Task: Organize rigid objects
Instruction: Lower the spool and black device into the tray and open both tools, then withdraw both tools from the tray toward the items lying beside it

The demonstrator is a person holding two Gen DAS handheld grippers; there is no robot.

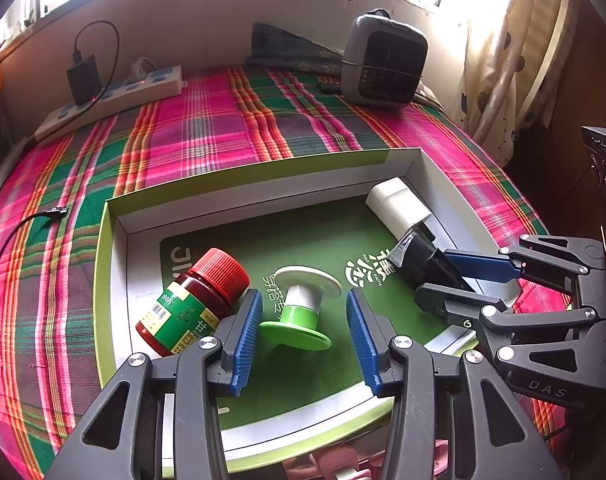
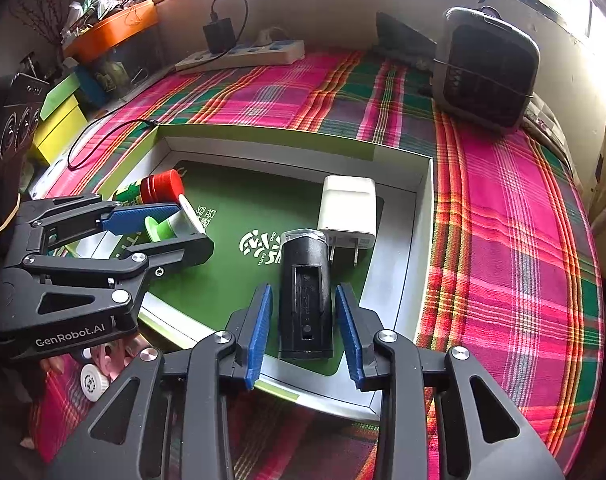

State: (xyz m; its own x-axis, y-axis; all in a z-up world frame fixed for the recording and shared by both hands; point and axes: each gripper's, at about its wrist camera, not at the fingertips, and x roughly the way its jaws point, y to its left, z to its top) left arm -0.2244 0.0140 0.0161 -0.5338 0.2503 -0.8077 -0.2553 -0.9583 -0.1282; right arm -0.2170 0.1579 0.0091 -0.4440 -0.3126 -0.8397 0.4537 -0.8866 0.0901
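Observation:
A shallow lime-edged box (image 1: 263, 184) (image 2: 287, 136) with a green floor lies on the plaid cloth. In it lie a red-capped bottle (image 1: 191, 300) (image 2: 159, 188), a green and white spool (image 1: 299, 312) (image 2: 163, 228), a white charger plug (image 1: 399, 204) (image 2: 347, 208) and a black block with a clear end (image 1: 415, 252) (image 2: 305, 300). My left gripper (image 1: 305, 320) (image 2: 193, 226) straddles the spool, open, with a gap beside its right pad. My right gripper (image 2: 303, 328) (image 1: 433, 274) straddles the black block, open, with a gap on both sides.
A power strip (image 1: 115, 96) with a black adapter and a grey heater (image 1: 383, 64) stand at the back. A loose cable (image 1: 23, 232) lies left of the box. Yellow boxes (image 2: 59, 120), a speaker (image 2: 11, 120) and pink bits (image 2: 111, 356) crowd the left.

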